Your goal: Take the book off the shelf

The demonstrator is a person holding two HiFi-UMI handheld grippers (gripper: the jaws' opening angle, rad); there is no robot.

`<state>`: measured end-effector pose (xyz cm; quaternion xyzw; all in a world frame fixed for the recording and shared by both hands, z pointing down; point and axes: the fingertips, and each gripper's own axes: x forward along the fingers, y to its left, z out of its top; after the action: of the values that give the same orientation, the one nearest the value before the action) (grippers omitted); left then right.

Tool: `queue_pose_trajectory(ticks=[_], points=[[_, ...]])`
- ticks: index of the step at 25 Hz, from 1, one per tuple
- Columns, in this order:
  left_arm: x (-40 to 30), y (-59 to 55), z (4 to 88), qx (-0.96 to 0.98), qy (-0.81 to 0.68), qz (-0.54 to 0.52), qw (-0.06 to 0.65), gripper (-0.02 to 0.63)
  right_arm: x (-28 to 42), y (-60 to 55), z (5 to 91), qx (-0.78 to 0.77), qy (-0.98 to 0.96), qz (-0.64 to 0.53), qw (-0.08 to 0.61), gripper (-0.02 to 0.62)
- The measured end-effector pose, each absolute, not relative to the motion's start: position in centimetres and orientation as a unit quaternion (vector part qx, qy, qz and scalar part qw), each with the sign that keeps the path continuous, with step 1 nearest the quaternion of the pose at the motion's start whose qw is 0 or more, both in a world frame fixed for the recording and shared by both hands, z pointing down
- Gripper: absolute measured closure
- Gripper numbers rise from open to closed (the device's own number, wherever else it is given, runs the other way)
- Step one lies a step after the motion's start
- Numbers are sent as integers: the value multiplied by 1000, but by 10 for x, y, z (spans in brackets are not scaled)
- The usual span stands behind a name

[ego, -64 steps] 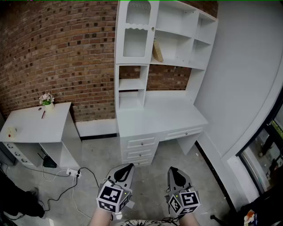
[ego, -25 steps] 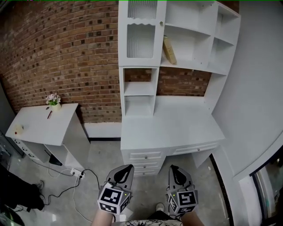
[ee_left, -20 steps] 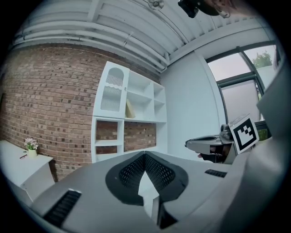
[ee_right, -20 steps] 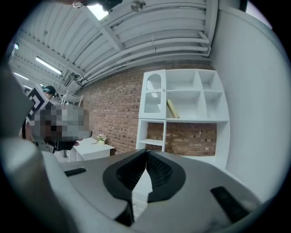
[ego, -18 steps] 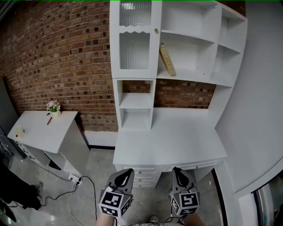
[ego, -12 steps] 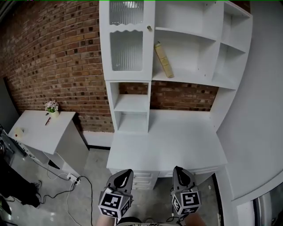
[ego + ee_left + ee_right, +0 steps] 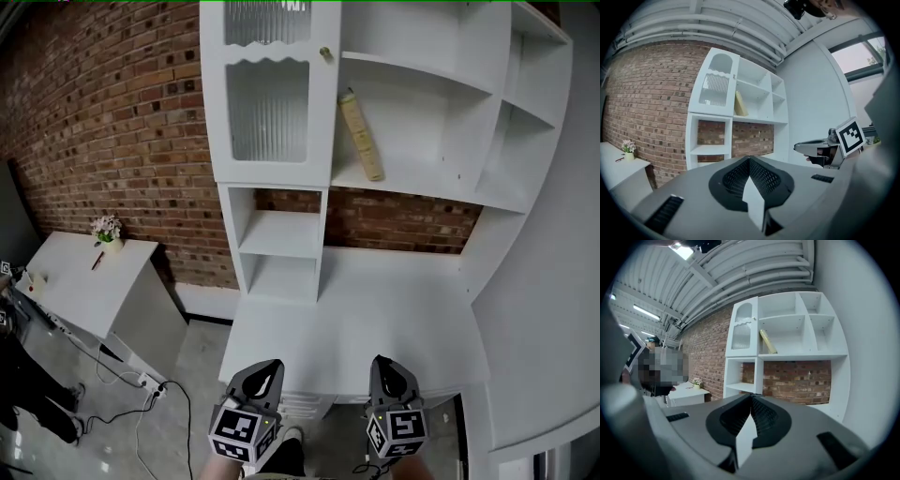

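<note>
A tan book (image 7: 361, 137) leans tilted on the upper shelf of the white hutch (image 7: 412, 187), next to the glass-door cabinet (image 7: 269, 110). The same book (image 7: 740, 104) (image 7: 768, 342) shows small and far ahead in both gripper views. My left gripper (image 7: 266, 368) and right gripper (image 7: 384, 363) hang low at the front edge of the white desk (image 7: 375, 319), far below the book. Both are shut with nothing between their jaws.
A brick wall (image 7: 112, 131) runs behind the furniture. A small white side table (image 7: 80, 281) with a flower pot (image 7: 106, 231) stands at the left. Cables and a power strip (image 7: 150, 382) lie on the floor. A person stands at the left edge.
The view has come closer to the desk and tilted up; the shelf and book now look larger and nearer. Both grippers stay shut, low in front.
</note>
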<state>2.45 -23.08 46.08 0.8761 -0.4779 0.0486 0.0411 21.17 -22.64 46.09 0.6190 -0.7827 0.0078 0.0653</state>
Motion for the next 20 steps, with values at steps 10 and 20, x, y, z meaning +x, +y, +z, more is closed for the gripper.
queue_pose_trajectory(ticks=[10, 20], points=[[28, -378, 428, 889, -456, 34, 24, 594, 216, -371, 416, 647, -760, -31, 54, 589], [8, -466, 386, 884, -466, 9, -23, 594, 208, -472, 328, 659, -746, -96, 21, 549]])
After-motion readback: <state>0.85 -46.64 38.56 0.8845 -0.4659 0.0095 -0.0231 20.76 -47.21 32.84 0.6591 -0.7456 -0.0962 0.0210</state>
